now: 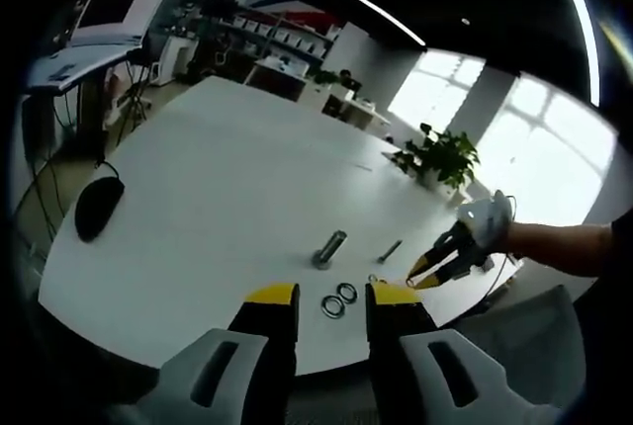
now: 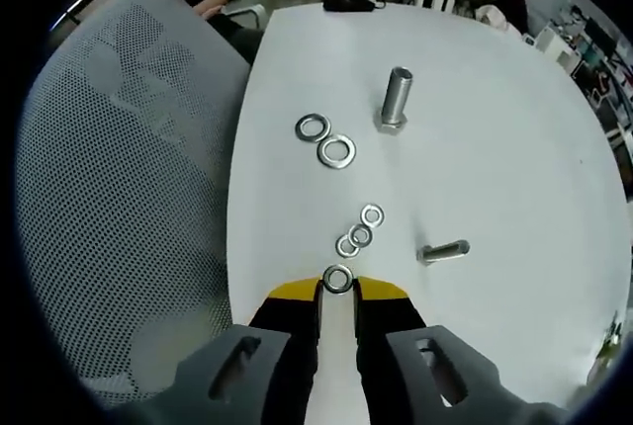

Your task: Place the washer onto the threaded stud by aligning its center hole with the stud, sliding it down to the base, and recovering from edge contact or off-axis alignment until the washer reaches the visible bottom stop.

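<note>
Washer, small flat silver steel ring [image 2: 338, 279], pinched edgewise at right claw [image 2: 337, 288] tips. Beyond, large threaded steel stud [image 2: 395, 99] upright on white tabletop [image 2: 514, 148], axis vertical. Left claw [image 1: 331, 294] released.

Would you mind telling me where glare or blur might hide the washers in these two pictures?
Left gripper view: the windows are blown out, and the fisheye bends the white table; the two large washers stay readable. Right gripper view: even light, soft shadows, and the small washers and upright stud look sharp.
</note>
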